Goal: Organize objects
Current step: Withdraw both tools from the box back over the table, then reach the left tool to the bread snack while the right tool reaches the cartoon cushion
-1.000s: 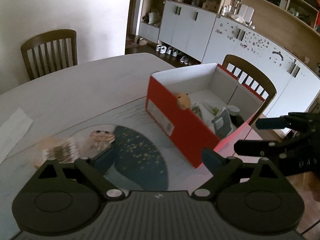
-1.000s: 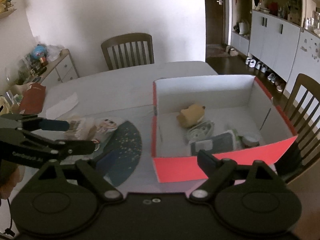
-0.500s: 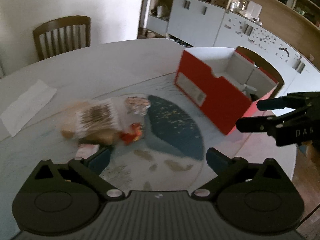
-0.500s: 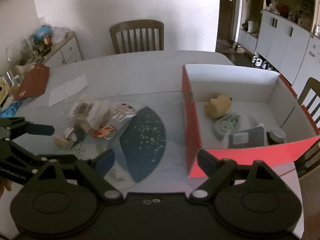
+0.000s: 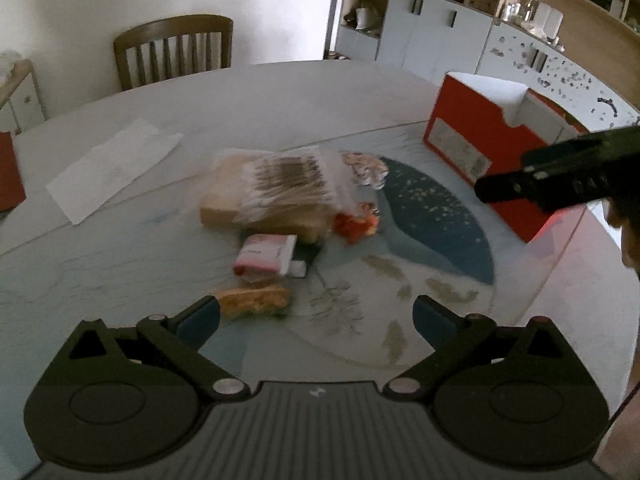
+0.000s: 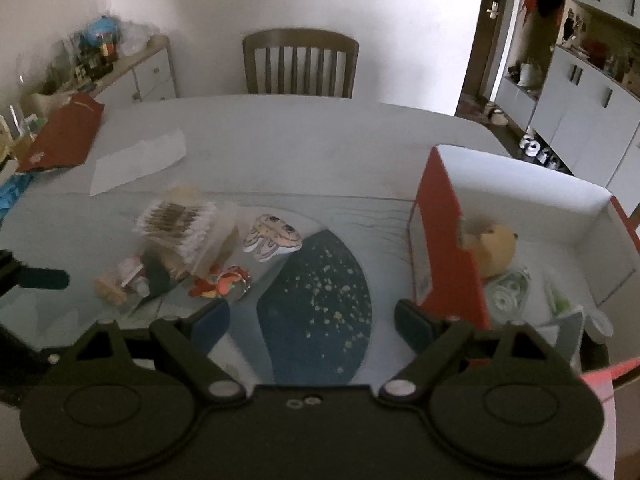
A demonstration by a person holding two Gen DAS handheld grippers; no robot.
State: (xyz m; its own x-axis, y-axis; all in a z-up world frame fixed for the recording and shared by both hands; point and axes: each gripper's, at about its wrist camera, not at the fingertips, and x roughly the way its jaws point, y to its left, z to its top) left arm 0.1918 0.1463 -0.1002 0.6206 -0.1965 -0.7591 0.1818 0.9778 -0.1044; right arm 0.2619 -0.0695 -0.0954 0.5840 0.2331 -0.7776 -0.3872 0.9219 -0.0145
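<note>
Left claw (image 5: pixel 316 314): jaws apart, having just widened, nothing between them.
Right claw (image 6: pixel 312 322): jaws apart, empty.
Clear plastic bag of brown items (image 5: pixel 280 192): on grey counter (image 5: pixel 280 100), left of red cardboard box (image 5: pixel 480 152).

Red box (image 6: pixel 448 248) wall hides part of plush toy (image 6: pixel 494 246).

Wide-apart left tongs (image 5: pixel 316 314) above clutter beside red box (image 5: pixel 486 160).

Left wrist: angled down over the round pale table (image 5: pixel 120 248), near.
Right wrist: the same; both share the red cardboard box (image 6: pixel 452 248).
</note>
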